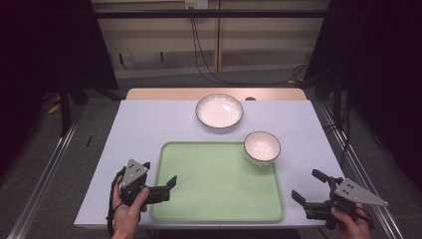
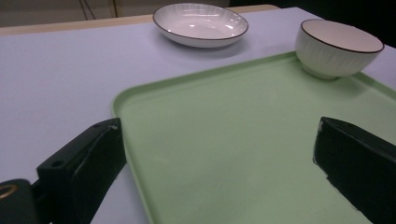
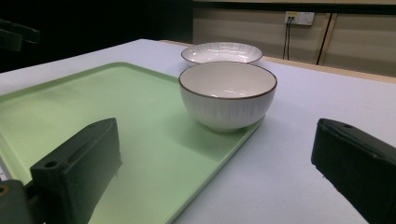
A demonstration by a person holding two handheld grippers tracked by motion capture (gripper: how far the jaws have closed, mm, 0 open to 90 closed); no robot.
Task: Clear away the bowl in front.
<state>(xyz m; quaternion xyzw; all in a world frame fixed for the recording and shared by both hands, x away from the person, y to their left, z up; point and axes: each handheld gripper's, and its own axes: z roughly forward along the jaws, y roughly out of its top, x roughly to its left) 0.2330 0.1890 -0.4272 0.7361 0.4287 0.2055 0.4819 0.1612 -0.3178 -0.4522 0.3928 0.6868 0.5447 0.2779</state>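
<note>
Fingers [image 3: 79, 163] before ribbed white bowl [image 3: 227, 93]

- High view: table [image 1: 149, 129] evenly and brightly lit from above; surroundings beyond the table fall off to near black at left and right edges.
- Green tray [image 1: 219, 184]: soft, faint shadows only; slight pale sheen near its centre.
- Left gripper view: specular highlights inside the shallow plate [image 2: 201, 23] beyond the tray; soft shadow beneath the plate's near rim.
- Deep bowl [image 3: 227, 93] on the tray's corner: sharp, casts a diffuse shadow onto the tray toward the camera.
- Both gripper views: near black jaws slightly soft; mild wide-angle stretch at frame edges.
</note>
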